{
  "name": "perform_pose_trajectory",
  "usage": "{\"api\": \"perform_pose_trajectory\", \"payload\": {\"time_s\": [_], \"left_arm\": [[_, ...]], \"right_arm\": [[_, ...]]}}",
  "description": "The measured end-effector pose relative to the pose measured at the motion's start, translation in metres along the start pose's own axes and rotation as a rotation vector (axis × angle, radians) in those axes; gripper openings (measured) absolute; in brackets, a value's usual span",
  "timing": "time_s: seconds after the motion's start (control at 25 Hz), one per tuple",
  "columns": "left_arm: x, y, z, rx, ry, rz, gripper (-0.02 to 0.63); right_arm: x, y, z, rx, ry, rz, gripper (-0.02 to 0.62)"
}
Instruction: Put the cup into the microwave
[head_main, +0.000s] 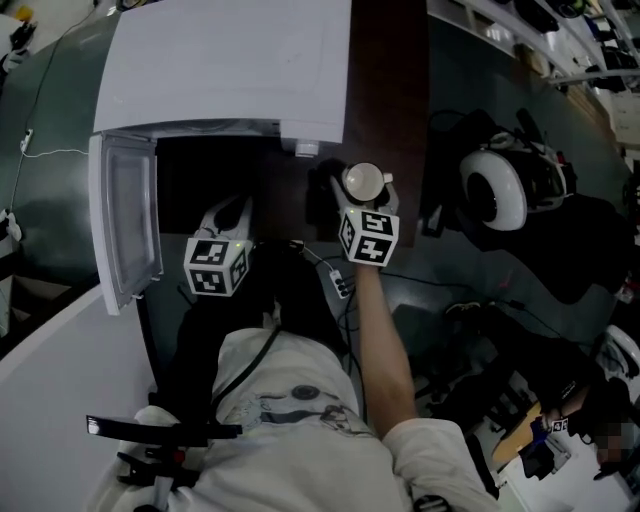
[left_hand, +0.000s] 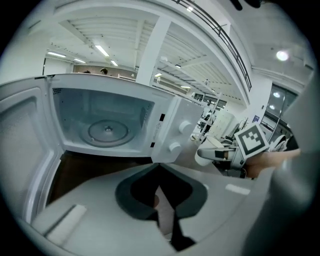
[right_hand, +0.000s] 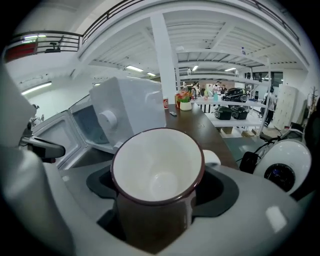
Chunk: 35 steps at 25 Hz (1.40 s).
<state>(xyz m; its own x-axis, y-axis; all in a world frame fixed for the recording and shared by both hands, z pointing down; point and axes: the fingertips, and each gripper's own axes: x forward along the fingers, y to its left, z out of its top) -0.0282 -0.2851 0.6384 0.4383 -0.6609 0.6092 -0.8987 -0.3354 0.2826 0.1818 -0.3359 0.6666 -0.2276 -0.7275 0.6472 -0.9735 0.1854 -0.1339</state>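
Holding the cup (right_hand: 157, 172) upright, the right claw (head_main: 366, 200) is clamped on it mid-frame in the head view, just right of the microwave (head_main: 230, 70). Its door (head_main: 125, 215) stands open at left, ready for loading I'd guess; left claw (left_hand: 161, 175) sits pinched together, empty.

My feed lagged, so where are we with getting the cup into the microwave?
Done: the microwave door stands open. In hand: the right gripper is clamped on the cup, held outside, near the knobs. Left: carry it in onto the bare turntable and release. The left gripper is shut, empty.
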Motion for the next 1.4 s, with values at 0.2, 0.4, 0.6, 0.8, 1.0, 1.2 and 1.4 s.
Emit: {"api": "perform_pose_trajectory", "payload": {"time_s": [0.2, 0.4, 0.6, 0.8, 1.0, 1.2, 1.4], "left_arm": [[-0.011, 0.010, 0.005, -0.011, -0.032, 0.011, -0.002], [-0.026, 0.026, 0.008, -0.041, -0.068, 0.038, -0.002], [-0.040, 0.042, 0.009, -0.054, -0.095, 0.071, -0.002], [-0.054, 0.057, 0.007, -0.068, -0.111, 0.103, -0.002], [-0.064, 0.073, 0.001, -0.093, -0.119, 0.131, -0.002], [-0.068, 0.088, -0.004, -0.113, -0.118, 0.156, -0.002], [-0.069, 0.098, -0.007, -0.130, -0.114, 0.163, -0.002]], "right_arm": [[-0.016, 0.030, -0.003, -0.017, 0.000, 0.028, 0.416], [-0.018, 0.068, -0.005, -0.049, 0.008, 0.079, 0.416], [-0.011, 0.111, -0.004, -0.098, 0.017, 0.148, 0.416], [-0.005, 0.151, 0.002, -0.147, 0.016, 0.209, 0.416], [0.005, 0.184, 0.004, -0.184, 0.022, 0.262, 0.416], [0.021, 0.212, 0.008, -0.214, 0.031, 0.303, 0.416], [0.044, 0.236, 0.020, -0.246, 0.024, 0.336, 0.416]]}}
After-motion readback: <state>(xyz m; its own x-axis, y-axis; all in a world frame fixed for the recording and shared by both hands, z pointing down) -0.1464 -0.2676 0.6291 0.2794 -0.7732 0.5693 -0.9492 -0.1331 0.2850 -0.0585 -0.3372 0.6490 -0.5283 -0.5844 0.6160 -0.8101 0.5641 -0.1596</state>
